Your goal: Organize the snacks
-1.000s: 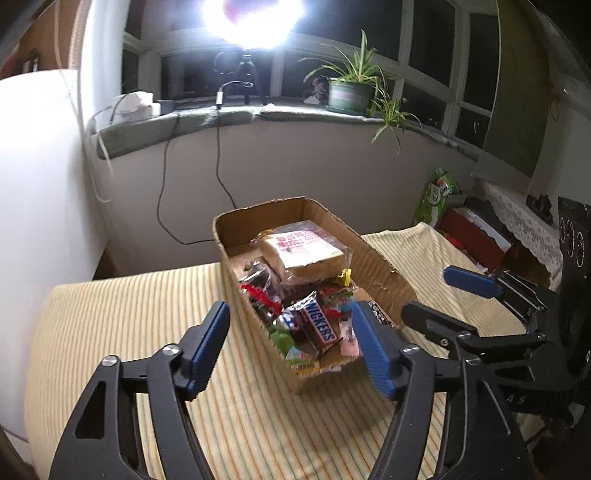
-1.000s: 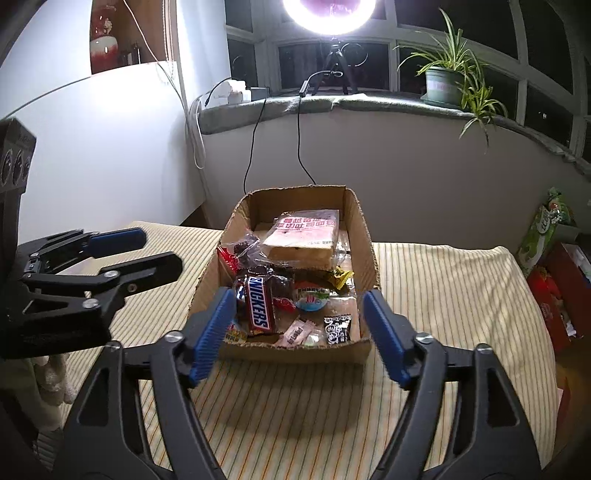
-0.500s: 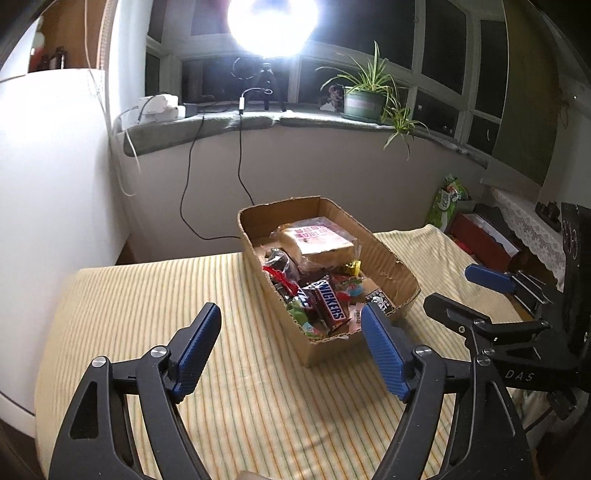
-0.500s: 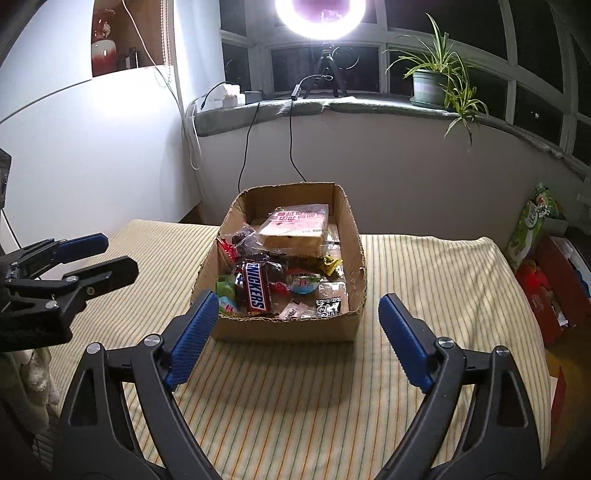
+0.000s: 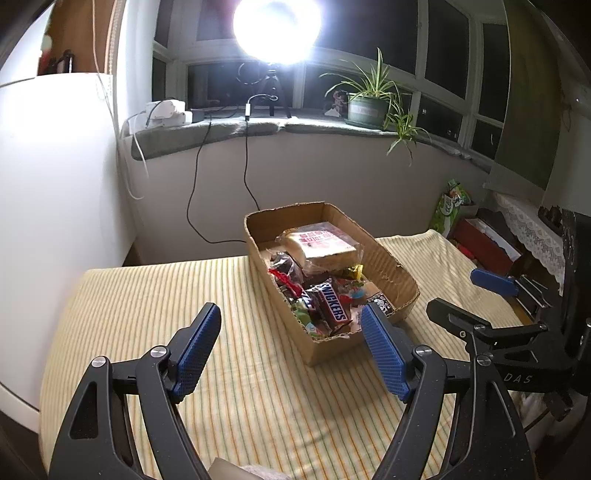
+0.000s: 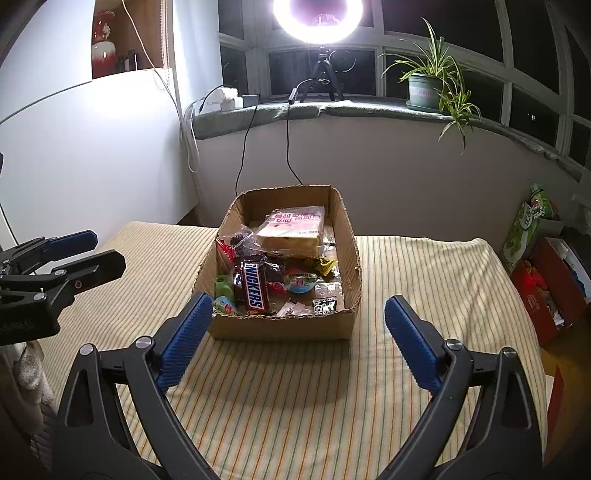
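A brown cardboard box (image 5: 395,266) (image 6: 284,326) stands on the striped cloth and holds several snacks. A wrapped bread slice (image 5: 321,245) (image 6: 291,232) lies at its far end. A Snickers bar (image 5: 332,301) (image 6: 255,288) lies near its front with small candies around it. My left gripper (image 5: 291,347) is open and empty, held back from the box's near left corner. My right gripper (image 6: 295,339) is open and empty, held back from the box's front wall. Each gripper shows at the edge of the other's view.
The table with the yellow striped cloth (image 6: 424,266) reaches a white wall on the left. A windowsill behind carries a ring light (image 6: 317,18), cables and a potted plant (image 6: 428,86). Red boxes and a green bag (image 6: 528,229) sit to the right, off the table.
Both grippers have pulled back and up from the box, which now looks smaller and farther away. Both stay open and empty. The snacks in the box have not moved.
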`<state>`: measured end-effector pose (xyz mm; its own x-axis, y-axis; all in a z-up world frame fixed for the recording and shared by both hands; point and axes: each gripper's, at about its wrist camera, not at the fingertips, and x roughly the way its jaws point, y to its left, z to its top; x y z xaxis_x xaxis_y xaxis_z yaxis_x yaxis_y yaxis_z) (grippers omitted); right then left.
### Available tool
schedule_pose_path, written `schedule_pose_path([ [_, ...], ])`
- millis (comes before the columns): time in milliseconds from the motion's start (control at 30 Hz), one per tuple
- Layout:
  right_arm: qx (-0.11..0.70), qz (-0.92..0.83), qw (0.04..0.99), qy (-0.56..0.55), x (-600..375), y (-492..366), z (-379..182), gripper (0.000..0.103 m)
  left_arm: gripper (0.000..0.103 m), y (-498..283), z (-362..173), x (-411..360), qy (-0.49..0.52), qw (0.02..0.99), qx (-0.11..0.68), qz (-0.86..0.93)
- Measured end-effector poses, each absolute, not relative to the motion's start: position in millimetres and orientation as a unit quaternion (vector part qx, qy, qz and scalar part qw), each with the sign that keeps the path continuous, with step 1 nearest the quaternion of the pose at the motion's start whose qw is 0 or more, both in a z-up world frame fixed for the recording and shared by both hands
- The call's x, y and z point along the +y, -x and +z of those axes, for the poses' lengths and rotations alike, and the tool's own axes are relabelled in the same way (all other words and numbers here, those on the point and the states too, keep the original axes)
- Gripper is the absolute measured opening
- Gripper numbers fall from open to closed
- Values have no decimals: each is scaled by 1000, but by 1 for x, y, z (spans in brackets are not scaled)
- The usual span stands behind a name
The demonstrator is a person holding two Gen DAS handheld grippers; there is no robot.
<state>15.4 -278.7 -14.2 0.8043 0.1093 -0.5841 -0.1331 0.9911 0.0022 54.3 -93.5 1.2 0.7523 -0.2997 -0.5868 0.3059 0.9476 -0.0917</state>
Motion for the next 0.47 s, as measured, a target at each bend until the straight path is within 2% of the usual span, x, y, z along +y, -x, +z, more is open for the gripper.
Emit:
schedule_pose_path([
  [467,311,59,948,19,-285,-17,-19,97,78,-54,-1,-93,-8,937,305,-169],
])
